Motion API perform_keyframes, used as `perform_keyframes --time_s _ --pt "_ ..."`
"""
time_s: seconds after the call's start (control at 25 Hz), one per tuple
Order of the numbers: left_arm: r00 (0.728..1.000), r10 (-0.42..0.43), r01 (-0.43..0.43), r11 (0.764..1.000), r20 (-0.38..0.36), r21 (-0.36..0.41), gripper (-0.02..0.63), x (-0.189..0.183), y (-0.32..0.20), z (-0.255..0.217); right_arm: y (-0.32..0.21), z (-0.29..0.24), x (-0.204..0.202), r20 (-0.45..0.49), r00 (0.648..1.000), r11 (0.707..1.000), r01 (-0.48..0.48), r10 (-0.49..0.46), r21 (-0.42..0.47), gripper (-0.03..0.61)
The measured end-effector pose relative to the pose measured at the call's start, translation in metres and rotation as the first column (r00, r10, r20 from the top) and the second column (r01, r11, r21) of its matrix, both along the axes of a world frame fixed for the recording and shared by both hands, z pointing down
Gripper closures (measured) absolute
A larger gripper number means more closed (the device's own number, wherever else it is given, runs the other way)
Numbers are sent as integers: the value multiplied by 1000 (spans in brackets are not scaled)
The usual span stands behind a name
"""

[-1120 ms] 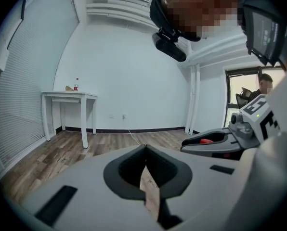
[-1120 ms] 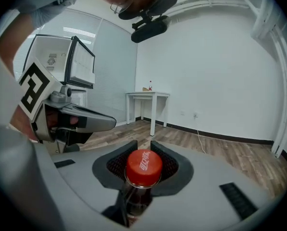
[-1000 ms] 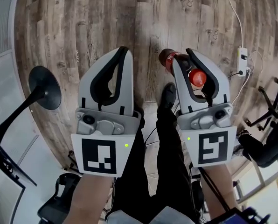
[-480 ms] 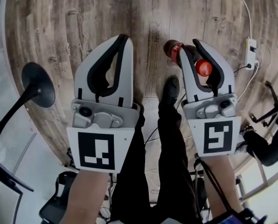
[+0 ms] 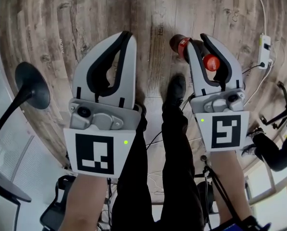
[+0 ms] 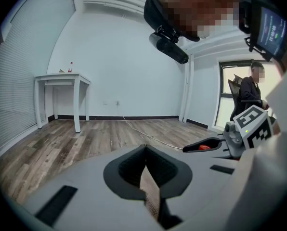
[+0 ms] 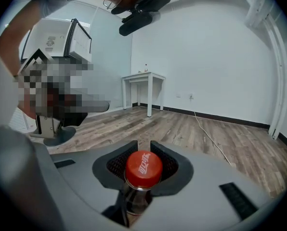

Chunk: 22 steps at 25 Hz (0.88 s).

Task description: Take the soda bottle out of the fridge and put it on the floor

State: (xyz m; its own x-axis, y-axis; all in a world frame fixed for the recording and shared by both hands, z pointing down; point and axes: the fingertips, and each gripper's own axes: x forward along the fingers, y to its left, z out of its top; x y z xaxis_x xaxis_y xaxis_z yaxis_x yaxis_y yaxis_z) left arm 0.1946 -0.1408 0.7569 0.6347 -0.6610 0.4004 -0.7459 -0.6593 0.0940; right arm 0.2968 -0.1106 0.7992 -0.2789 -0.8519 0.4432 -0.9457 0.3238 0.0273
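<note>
A grey-brown wood-plank floor (image 5: 148, 13) fills the room, and pale bare walls rise from a dark skirting board. Against the far wall stands a small white four-legged surface (image 6: 61, 81) with a few items on top, too small to tell. A thin white cable (image 5: 259, 4) runs across the planks to a white power strip (image 5: 265, 49) at the right, and a black stand with a round base (image 5: 32, 83) sits at the left. The right gripper (image 5: 197, 40) pinches the neck of the dark soda bottle with the red cap (image 7: 143, 167), just under the cap. The bottle hangs upright below the jaws, over the floor and just beyond the person's black shoe (image 5: 175, 88). No view shows whether its base touches the planks. The left gripper (image 5: 126, 33) has its jaws pressed together at the tips with nothing between them. Only the head view shows the shoe, the dark trouser legs and both marker cubes. Only the left gripper view shows a bright window at the right and a seated person in dark clothes (image 6: 249, 88) beside it. Only the right gripper view shows a white cabinet with a dark-framed door (image 7: 69, 37) at the far left.
</note>
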Motion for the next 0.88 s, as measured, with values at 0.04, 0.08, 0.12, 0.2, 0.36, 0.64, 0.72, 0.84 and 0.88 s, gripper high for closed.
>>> perform_keyframes --time_s 0.04,0.08,0.12,0.2,0.36,0.64,0.72,0.84,0.88 --pt "1000 0 0 1000 1 -5 601 0 1 5 1 6 1 0 1000 1000 2 -2 -6 482" --pt "1000 -2 2 1000 1 -11 601 0 2 10 2 12 1 0 1000 1000 4 -4 -12 482" --pt "1000 -5 5 1000 1 -16 601 0 2 14 2 18 2 -1 1000 1000 7 -7 -17 482" --pt "1000 -8 8 1000 1 -26 601 0 4 20 3 26 4 -2 1000 1000 10 -10 -22 482" --pt "1000 -5 5 999 2 -35 601 2 5 27 3 42 7 -7 1000 1000 1 -1 -27 482" --pt "1000 6 -6 999 3 -45 601 1 8 39 6 68 6 -8 1000 999 5 -5 -38 483" --pt "1000 8 -8 999 4 -49 601 1 9 44 8 78 6 -12 1000 999 10 -11 -50 483" --pt "1000 12 -11 998 7 -54 601 1 11 53 10 90 7 -20 1000 998 13 -14 -59 483" --pt "1000 12 -12 998 7 -58 601 0 13 56 11 93 7 -21 1000 998 13 -14 -61 482"
